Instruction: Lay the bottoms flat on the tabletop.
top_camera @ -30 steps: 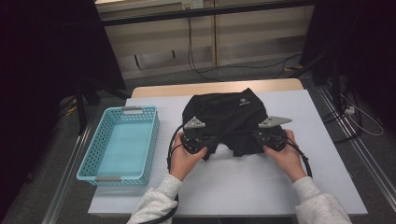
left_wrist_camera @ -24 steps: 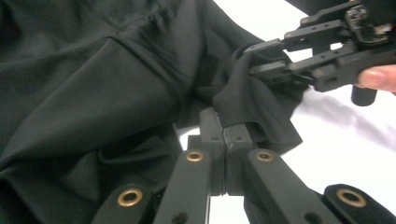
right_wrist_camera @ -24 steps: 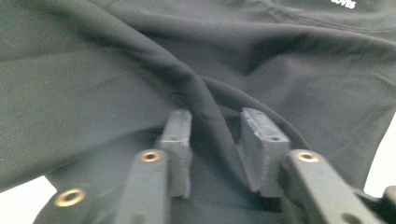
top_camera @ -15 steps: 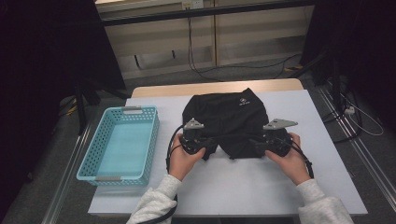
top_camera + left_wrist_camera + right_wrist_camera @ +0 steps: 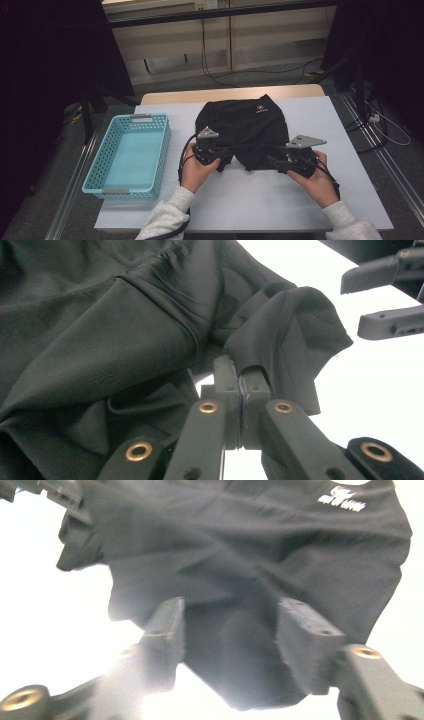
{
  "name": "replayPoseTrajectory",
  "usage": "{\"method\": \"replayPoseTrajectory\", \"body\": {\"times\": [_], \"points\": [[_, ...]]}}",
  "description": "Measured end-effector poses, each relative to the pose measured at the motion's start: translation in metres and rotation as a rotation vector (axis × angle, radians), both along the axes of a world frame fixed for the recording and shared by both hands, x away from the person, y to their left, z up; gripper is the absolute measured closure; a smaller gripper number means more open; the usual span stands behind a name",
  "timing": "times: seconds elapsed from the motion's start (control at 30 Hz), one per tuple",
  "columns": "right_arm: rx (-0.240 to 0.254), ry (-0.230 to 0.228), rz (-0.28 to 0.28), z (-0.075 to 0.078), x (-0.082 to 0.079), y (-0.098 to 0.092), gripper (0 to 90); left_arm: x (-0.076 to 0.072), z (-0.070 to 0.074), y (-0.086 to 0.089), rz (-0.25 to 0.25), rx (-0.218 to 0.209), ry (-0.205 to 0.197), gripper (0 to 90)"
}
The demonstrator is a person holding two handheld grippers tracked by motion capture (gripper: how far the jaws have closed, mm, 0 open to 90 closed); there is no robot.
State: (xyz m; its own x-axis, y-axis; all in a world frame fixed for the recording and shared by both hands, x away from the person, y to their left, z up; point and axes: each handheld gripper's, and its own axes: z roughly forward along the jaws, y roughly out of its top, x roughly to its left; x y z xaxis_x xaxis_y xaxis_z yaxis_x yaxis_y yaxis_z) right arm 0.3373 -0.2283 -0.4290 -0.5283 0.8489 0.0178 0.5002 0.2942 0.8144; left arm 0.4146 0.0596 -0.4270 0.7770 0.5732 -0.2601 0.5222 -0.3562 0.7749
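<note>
Black garment (image 5: 248, 131) lies crumpled in a rough heap on the white table (image 5: 250, 200), to the right of the turquoise basket (image 5: 131, 152); the basket has nothing in it. A small white logo (image 5: 260, 108) faces up at the garment's far end. Judged progress: early. The work looks like folding or arranging the garment, and no neat fold is made yet; the near hem is bunched and uneven. If the basket is the destination, that transfer is not yet done.

Left gripper (image 5: 242, 377): clenched tight on a fold of the garment's near-left edge; the left gripper view shows the cloth pinched between the closed jaws and draping off to the right of them.

Right gripper (image 5: 230, 630): jaws stand partly apart and have just been closing a little. The garment's near-right edge lies between them, but the pads do not press on it, so it is released, not gripping. Seen from above, it sits at the garment's near-right corner, well right of the basket.
</note>
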Motion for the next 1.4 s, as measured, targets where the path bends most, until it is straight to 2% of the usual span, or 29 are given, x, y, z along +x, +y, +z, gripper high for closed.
{"method": "replayPoseTrajectory", "body": {"times": [0.03,0.17,0.27,0.37,0.5,0.6,0.67,0.83,0.97,1.07,1.13,1.27,1.33,1.4], "points": [[-0.001,0.008,0.013,-0.003,-0.001,0.002,51.8,0.0,0.0,0.0,0.001,-0.002,0.0,89.4],[-0.057,0.058,0.082,-0.018,0.0,0.018,58.4,-0.001,0.001,-0.001,0.0,-0.007,-0.001,89.4],[-0.092,0.085,0.09,-0.026,0.005,0.023,55.8,-0.001,0.002,-0.001,-0.001,-0.003,-0.002,89.4],[-0.087,0.115,0.101,-0.03,0.008,0.021,58.2,-0.001,0.0,-0.002,0.007,-0.005,0.001,89.4],[-0.105,0.093,0.11,-0.032,0.008,0.021,63.5,-0.001,0.0,-0.002,0.01,-0.009,0.003,89.4],[-0.1,0.087,0.125,-0.032,0.009,0.019,80.2,-0.001,0.002,-0.002,0.005,-0.004,-0.001,89.4],[-0.104,0.085,0.127,-0.032,0.01,0.018,86.4,-0.002,0.002,-0.002,0.008,-0.009,-0.003,89.4],[-0.12,0.09,0.134,-0.029,0.01,0.016,87.6,0.0,0.003,0.0,0.016,-0.013,-0.005,89.4],[-0.086,0.087,0.15,-0.021,0.006,0.006,87.6,0.0,0.005,0.002,0.019,-0.02,-0.003,89.4],[-0.022,0.074,0.149,-0.008,0.0,-0.006,87.5,0.001,0.005,0.004,0.025,-0.022,0.002,89.4],[-0.001,0.058,0.144,-0.001,-0.003,-0.014,87.5,0.001,0.005,0.005,0.027,-0.024,0.006,89.4],[0.065,0.046,0.126,0.004,-0.008,-0.029,87.1,0.0,0.004,0.001,0.009,-0.013,0.012,89.4],[0.074,0.045,0.108,0.004,-0.008,-0.033,87.2,-0.001,0.003,-0.002,-0.002,-0.006,0.011,89.4],[0.058,0.047,0.102,0.0,-0.007,-0.032,86.9,-0.002,0.001,-0.005,-0.004,0.002,0.016,89.4]]}}
